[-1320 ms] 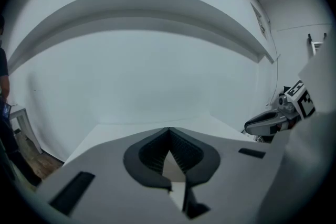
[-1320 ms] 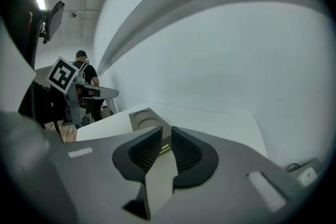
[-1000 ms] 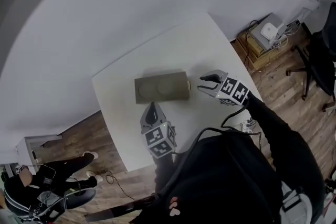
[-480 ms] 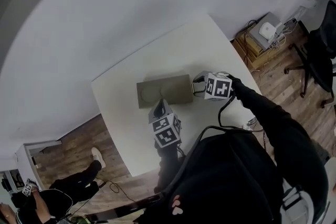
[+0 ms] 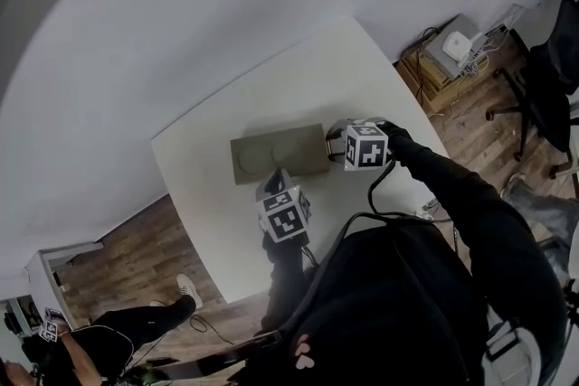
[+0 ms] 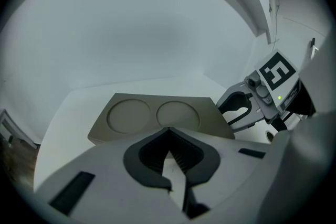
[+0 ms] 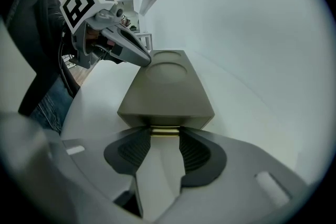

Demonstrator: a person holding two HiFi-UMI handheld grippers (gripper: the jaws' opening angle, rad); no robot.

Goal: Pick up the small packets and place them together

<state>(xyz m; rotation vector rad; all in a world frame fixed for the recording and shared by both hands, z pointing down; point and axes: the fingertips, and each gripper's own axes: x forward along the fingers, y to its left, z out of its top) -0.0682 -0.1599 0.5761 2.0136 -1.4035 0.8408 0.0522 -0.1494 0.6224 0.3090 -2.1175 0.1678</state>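
Both hands have come down and in since a second ago: left gripper (image 5: 273,181) now sits at the near edge of the tan box (image 5: 276,155), right gripper (image 5: 335,145) at its right end. Left jaws pinched together, nothing in them. Box lies mid white table (image 5: 362,68), closed, two round recesses on top. Right jaws have just been opening and stand spread, with the brass pull (image 7: 164,132) between the tips, not squeezed. No small packets in any view; likely inside the box. Step looks like opening it. Clamp squarely on the pull, deep enough not to slip, then draw steadily. Left tip should press the top so the box doesn't slide.
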